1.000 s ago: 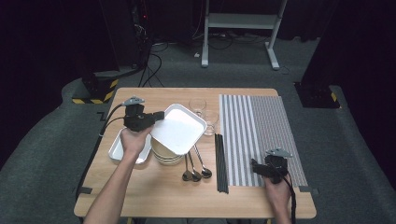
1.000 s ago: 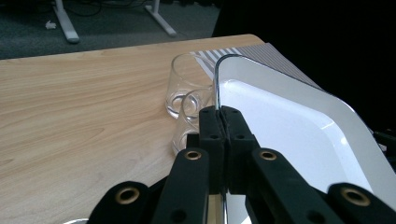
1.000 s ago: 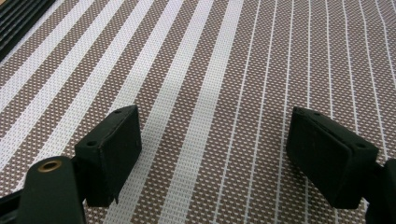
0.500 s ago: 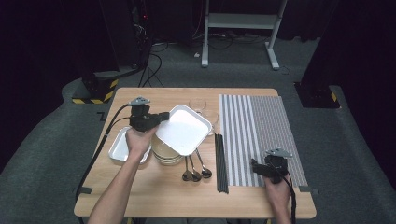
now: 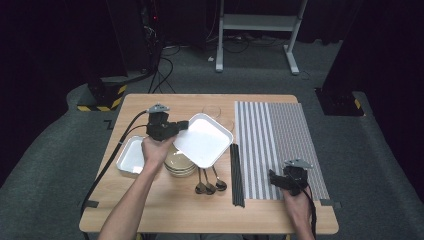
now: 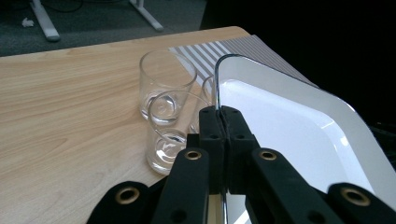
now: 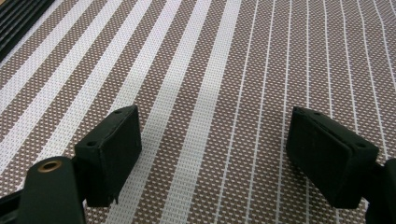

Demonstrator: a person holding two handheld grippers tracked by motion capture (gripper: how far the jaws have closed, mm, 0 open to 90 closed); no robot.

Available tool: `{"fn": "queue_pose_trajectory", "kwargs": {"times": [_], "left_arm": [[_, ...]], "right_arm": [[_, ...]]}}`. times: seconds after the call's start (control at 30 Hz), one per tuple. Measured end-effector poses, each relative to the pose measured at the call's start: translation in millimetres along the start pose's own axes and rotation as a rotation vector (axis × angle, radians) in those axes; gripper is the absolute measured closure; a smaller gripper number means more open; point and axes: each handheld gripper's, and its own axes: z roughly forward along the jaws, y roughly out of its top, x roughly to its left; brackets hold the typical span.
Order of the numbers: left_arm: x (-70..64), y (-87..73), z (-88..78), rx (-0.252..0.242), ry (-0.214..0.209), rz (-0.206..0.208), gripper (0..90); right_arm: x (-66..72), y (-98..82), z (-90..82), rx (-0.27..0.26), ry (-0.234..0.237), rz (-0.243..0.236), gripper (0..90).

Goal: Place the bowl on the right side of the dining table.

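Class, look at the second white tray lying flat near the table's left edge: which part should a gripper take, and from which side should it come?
Take the thin raised rim of the flat tray, one jaw inside and one outside, coming from its open left side; the bowls crowd its right. The left gripper already pinches the lifted tray by its rim this way.

Light: bright overhead, table lit – surroundings dark | Focus: sharp – jaws slightly soft
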Motion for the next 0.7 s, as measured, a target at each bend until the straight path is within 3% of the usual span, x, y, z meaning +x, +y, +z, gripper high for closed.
{"fn": "queue_pose_trajectory", "kwargs": {"times": [0.47,0.6,0.7], "left_arm": [[-11.5,-0.4,16.6,0.009,-0.038,-0.003,88.2],[-12.4,-2.4,19.8,0.020,-0.032,-0.002,88.2],[-13.8,-3.3,22.1,0.016,-0.041,-0.009,88.3]], "right_arm": [[-2.1,0.2,-0.3,0.006,0.020,-0.014,17.7],[-2.7,0.2,-1.3,0.004,0.020,-0.017,22.2],[-3.6,0.9,-5.8,-0.015,0.046,-0.018,25.2]]}}
